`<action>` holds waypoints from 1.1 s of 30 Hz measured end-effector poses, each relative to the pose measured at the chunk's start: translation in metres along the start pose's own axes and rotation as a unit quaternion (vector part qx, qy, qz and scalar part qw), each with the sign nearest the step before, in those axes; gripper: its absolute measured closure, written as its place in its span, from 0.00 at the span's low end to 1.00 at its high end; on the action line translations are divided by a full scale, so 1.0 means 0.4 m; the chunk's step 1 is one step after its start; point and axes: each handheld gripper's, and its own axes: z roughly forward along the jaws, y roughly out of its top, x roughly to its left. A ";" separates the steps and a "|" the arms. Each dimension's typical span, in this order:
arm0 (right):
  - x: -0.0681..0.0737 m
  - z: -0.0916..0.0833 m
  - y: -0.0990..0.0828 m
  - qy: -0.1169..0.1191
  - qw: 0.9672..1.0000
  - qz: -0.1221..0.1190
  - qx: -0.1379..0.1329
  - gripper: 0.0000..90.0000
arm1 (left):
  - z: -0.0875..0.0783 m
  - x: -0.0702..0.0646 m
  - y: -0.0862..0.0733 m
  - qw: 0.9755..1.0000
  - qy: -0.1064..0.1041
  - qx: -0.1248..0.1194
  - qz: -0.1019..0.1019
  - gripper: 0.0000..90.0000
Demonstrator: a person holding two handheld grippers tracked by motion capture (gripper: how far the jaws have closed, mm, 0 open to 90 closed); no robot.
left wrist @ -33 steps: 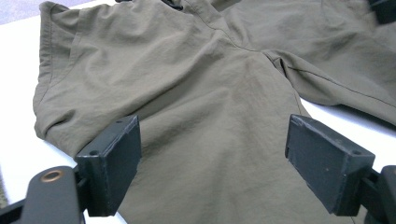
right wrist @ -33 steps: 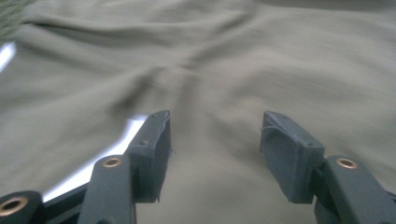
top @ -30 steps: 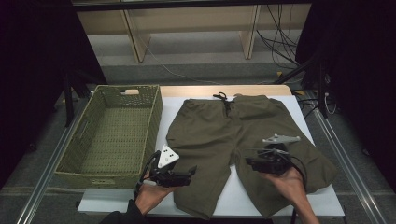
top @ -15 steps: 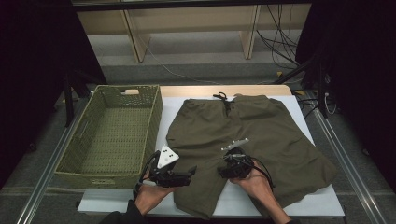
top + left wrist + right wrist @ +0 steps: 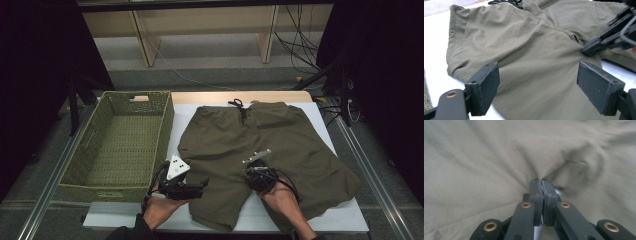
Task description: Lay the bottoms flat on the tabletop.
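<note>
High view: a pair of olive shorts (image 5: 265, 150) lies flat on the white table (image 5: 325, 220), waistband and black drawstring (image 5: 239, 106) toward the far edge, the two legs pointing back toward the person; the garment's long axis runs from near to far, with the woven basket (image 5: 120, 145) just beside it on the left; the right gripper (image 5: 258, 172) sits at the crotch, where the inner seams of the two legs meet, and its jaws have just been closing; in the right gripper view the black pads (image 5: 541, 190) stand pressed together with a puckered fold of the fabric (image 5: 574, 167) drawn in at their tips, so a pinch of cloth looks caught, though how deep the bite goes cannot be told; the left gripper (image 5: 197, 189) hovers at the outer hem of the left leg, near the basket's near corner; in the left gripper view its jaws stand wide apart with the shorts (image 5: 529, 50) spread beyond them and nothing clamped, the cloth lying ahead of the pads rather than between them; the right gripper (image 5: 609, 37) shows at that view's upper right, well inboard; judged from this, the next move turns on the left gripper going forward onto the hem ahead of it, since the right hand is already on the centre and the left is the nearer one to the basket-side leg.
</note>
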 end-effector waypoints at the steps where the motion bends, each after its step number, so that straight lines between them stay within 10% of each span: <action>1: -0.010 -0.008 -0.007 -0.001 1.000 0.004 0.001 0.99 | -0.001 0.000 0.000 1.000 0.000 0.000 0.000 0.20; 10: -0.037 0.003 -0.028 -0.014 1.000 0.007 0.017 0.86 | 0.001 0.000 0.000 1.000 0.006 0.012 -0.005 0.20; 18: -0.051 -0.065 -0.026 0.006 0.997 0.016 -0.071 0.54 | 0.035 -0.012 -0.040 0.997 0.014 0.080 -0.011 0.23; 33: -0.051 -0.080 -0.054 0.024 0.996 0.011 -0.080 0.52 | 0.094 0.024 -0.095 0.989 0.047 0.137 -0.043 0.38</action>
